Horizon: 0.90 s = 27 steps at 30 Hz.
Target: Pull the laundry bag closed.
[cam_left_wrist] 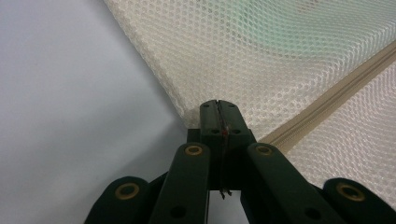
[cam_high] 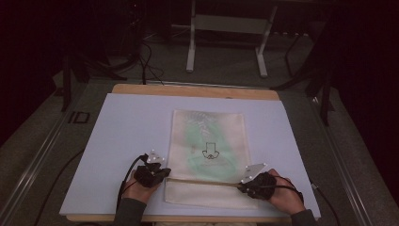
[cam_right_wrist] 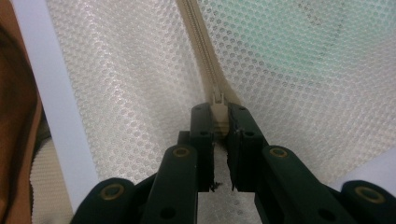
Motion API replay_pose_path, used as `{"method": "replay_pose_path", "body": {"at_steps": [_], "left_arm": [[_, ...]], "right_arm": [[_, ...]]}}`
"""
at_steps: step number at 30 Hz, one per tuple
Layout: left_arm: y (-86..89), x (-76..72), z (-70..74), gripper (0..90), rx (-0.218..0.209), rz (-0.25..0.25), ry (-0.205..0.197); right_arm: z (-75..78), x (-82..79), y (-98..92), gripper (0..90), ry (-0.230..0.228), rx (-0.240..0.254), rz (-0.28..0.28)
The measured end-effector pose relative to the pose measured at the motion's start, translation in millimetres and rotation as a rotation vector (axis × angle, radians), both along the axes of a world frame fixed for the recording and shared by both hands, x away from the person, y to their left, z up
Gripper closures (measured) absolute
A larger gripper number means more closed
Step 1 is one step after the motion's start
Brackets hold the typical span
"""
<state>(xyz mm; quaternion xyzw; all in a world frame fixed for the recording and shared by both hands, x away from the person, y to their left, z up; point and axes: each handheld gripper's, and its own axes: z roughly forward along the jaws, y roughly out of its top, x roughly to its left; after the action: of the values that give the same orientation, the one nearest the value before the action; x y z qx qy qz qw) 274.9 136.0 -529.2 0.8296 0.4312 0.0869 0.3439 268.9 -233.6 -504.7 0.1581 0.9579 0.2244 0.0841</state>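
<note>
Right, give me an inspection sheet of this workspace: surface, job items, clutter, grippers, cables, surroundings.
Surface: pale sheet covering a wooden table.
Job's things: cream mesh bag lying flat, greenish contents showing through; zipper runs across its near end.
Clutter: nothing seen.
Grippers: left hand-held gripper shut on the bag's left edge beside the zipper end; right hand-held gripper shut on the zipper pull.
Cables: one trails from each gripper; loose black cables on the floor beyond the table.
Surroundings: dim room, white table legs behind, dark stands either side.
</note>
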Motion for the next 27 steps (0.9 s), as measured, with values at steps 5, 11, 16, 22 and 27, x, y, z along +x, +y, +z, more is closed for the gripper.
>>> {"method": "replay_pose_path", "body": {"at_steps": [5,11,16,22,27], "left_arm": [[0.0,0.0,0.0,89.7,-0.002,0.001,0.002],[0.0,0.0,-0.1,89.7,-0.002,0.001,0.001],[0.0,0.0,-0.1,89.7,-0.003,0.002,0.002],[-0.4,-0.2,-0.1,89.6,-0.003,0.004,0.001],[-0.5,-0.3,-0.1,89.6,-0.003,0.005,0.001]], "right_arm": [[0.3,-1.0,-11.2,82.3,0.003,-0.006,-0.030],[2.8,-1.1,-19.5,82.3,-0.001,0.001,-0.045],[3.9,-0.1,-26.4,82.3,0.003,0.012,-0.061],[5.2,-0.3,-30.2,82.3,0.005,0.004,-0.068],[5.7,-0.6,-35.9,82.3,0.007,0.004,-0.079]]}}
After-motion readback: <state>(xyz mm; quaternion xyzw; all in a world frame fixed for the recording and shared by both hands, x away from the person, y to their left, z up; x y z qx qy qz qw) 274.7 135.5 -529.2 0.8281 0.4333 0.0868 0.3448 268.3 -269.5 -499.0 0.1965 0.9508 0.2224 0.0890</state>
